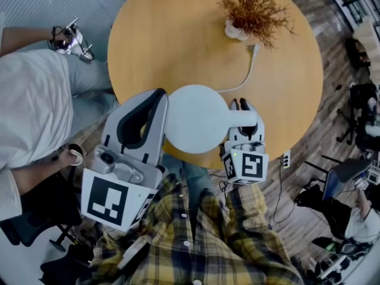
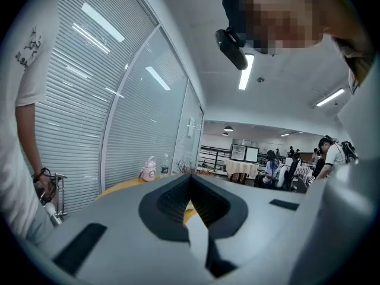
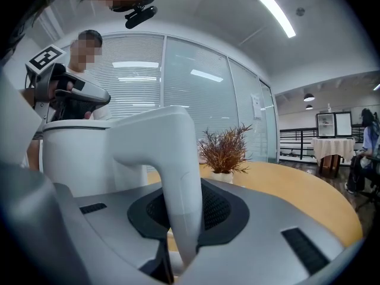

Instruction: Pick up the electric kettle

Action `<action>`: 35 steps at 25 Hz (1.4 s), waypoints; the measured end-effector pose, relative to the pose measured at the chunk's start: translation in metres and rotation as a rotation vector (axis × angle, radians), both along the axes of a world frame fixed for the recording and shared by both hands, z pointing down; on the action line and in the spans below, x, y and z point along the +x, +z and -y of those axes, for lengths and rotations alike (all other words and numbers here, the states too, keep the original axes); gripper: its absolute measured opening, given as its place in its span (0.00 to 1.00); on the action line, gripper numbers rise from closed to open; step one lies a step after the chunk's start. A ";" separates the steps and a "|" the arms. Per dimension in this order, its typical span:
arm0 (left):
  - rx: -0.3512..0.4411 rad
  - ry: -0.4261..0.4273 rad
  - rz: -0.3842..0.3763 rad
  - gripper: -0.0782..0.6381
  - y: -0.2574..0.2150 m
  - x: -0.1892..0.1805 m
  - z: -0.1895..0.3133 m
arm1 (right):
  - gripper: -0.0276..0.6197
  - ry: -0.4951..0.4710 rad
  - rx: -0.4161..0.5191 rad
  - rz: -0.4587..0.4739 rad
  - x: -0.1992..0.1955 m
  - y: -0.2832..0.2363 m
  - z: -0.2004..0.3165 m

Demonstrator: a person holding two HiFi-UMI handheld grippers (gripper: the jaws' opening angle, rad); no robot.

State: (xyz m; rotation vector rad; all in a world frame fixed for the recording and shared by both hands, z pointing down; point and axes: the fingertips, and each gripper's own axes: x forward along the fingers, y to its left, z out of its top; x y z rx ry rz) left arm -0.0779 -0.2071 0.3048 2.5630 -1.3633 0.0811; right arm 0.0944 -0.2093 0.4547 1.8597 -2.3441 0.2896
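Note:
A white electric kettle (image 1: 196,119) shows from above over the near edge of the round wooden table (image 1: 172,34); its lid hides whatever is under it. Its handle (image 1: 244,119) points to the right. My right gripper (image 1: 243,108) is shut on that handle, and in the right gripper view the handle (image 3: 172,159) runs down between the dark pads, with the kettle body (image 3: 74,156) at the left. My left gripper (image 1: 155,97) sits close against the kettle's left side. Its jaws meet at the tip (image 2: 190,180) and hold nothing.
A dried plant in a white pot (image 1: 252,10) stands at the table's far side, and a white cable (image 1: 246,76) runs from there toward the kettle. A person in a white shirt (image 1: 29,105) stands at the left holding another tool (image 1: 71,40). A pink bottle (image 2: 148,169) stands far off.

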 end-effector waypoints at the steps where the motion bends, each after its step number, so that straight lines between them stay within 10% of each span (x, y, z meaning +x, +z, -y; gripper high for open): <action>1: 0.001 -0.002 -0.001 0.11 -0.001 -0.002 0.002 | 0.17 -0.002 -0.001 -0.001 -0.001 -0.001 0.001; 35: 0.119 0.063 -0.011 0.11 -0.066 0.018 0.021 | 0.18 0.104 0.033 0.017 0.081 -0.134 -0.018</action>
